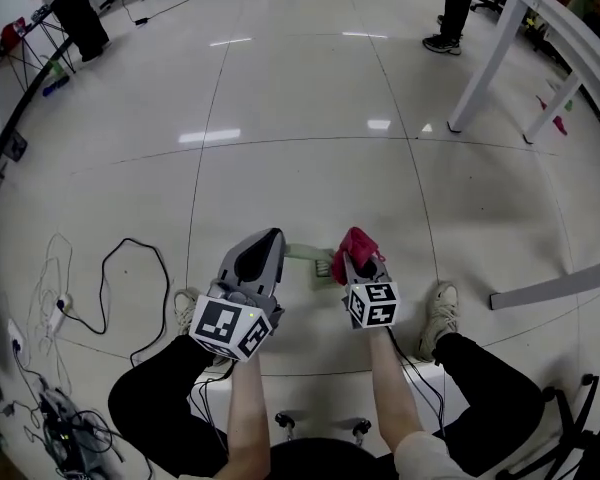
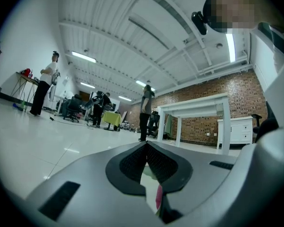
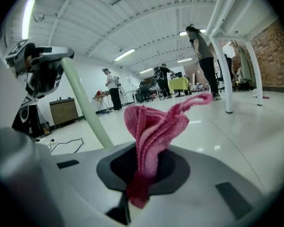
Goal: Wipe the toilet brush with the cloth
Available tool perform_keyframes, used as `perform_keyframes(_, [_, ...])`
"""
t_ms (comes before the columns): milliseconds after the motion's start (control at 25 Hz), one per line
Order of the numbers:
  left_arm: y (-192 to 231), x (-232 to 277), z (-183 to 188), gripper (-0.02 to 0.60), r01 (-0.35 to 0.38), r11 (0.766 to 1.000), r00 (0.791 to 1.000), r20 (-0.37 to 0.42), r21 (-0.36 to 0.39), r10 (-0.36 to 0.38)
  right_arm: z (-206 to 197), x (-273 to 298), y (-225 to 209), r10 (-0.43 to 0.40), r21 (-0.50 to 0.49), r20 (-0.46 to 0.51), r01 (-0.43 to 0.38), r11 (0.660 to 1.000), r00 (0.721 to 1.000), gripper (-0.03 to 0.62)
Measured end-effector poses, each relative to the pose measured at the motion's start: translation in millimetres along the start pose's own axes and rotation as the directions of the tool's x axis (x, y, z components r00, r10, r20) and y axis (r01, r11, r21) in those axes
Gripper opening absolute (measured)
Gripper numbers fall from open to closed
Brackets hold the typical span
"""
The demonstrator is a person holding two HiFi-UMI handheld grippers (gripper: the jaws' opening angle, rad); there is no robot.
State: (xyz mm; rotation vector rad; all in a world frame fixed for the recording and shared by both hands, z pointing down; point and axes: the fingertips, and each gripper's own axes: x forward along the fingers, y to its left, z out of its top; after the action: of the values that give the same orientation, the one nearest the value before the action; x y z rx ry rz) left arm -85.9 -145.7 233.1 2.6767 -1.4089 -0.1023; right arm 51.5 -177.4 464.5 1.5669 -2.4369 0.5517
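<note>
**Head view.** A seated person is seen from above, with both grippers held out over the floor [image 1: 310,118]. The left gripper [image 1: 270,240] is closed. The pale green toilet brush [image 1: 302,253] comes out from its right side and reaches across toward the other gripper. The right gripper [image 1: 356,264] is clamped on the red-pink cloth [image 1: 358,240], which stands up as a bunch above the jaws. The cloth is just beside the far end of the brush. Whether the two are touching cannot be told from this view.

**Left gripper view.** The pads of the left gripper [image 2: 146,148] are met at their tips. Behind them, in the small gap, a pale green piece is visible and is taken to be the toilet brush [image 2: 149,178], so the brush is judged to be gripped here. A bit of the pink cloth [image 2: 159,197] is seen lower in the same gap.

**Right gripper view.** The right gripper [image 3: 143,168] is shut on the cloth [image 3: 154,126], whose folds rise between the pads. The toilet brush [image 3: 85,105] runs slantwise down from the left gripper [image 3: 40,72] and passes to the left of the cloth, apart from it.

**Progress.** Both things are already taken up, one in each gripper. No contact of cloth and brush is shown, so the wiping is judged as not yet begun. What is left is to bring the cloth onto the brush and to rub it along.
</note>
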Motion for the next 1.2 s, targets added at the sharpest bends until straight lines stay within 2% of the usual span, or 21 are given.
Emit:
perform_keyframes(120, [1,1,-1,0.005,-0.004,1.000,1.000,-0.003,0.008,0.004,-26,12,4,0.017,0.011,-0.055,-0.017,1.000,0.998,0.032])
perform_keyframes(200, [2,1,-3,0.005,-0.008,1.000,1.000,-0.006,0.005,0.008,-32,10,3,0.005,0.038,-0.052,-0.003,0.999,0.999,0.032])
perform_keyframes(360, [5,0,-5,0.005,-0.011,1.000,1.000,-0.010,0.006,0.011,-15,-34,-4,-0.132,0.133,0.061,0.123,0.983,0.989,0.032])
perform_keyframes(440, [6,0,-5,0.005,-0.018,1.000,1.000,-0.010,0.007,0.018,-11,-58,19,-0.133,0.144,0.093,0.119,0.982,0.987,0.031])
perform_keyframes(560, [5,1,-4,0.005,-0.023,1.000,1.000,-0.008,0.001,0.023,-29,-63,77,-0.031,0.117,0.037,0.026,0.993,0.999,0.032])
perform_keyframes(640, [4,2,-3,0.005,-0.021,1.000,1.000,-0.008,-0.007,0.021,-47,-53,107,0.008,0.160,-0.022,-0.004,0.987,1.000,0.032])
perform_keyframes(760, [2,2,-4,0.005,-0.013,1.000,1.000,-0.018,-0.006,0.013,-61,-30,115,-0.044,0.273,-0.088,0.066,0.960,0.995,0.032])
perform_keyframes(840, [1,1,-4,0.005,-0.008,1.000,1.000,-0.019,-0.009,0.008,-59,-16,106,-0.101,0.305,-0.103,0.129,0.944,0.989,0.032])
perform_keyframes(1000, [1,0,-4,0.005,0.001,1.000,1.000,-0.014,-0.013,-0.001,-42,5,85,-0.172,0.280,-0.108,0.196,0.940,0.979,0.032])
perform_keyframes(1200, [3,-1,-5,0.005,0.005,1.000,1.000,-0.013,-0.012,-0.005,-10,4,89,-0.165,0.212,-0.037,0.169,0.962,0.986,0.032])
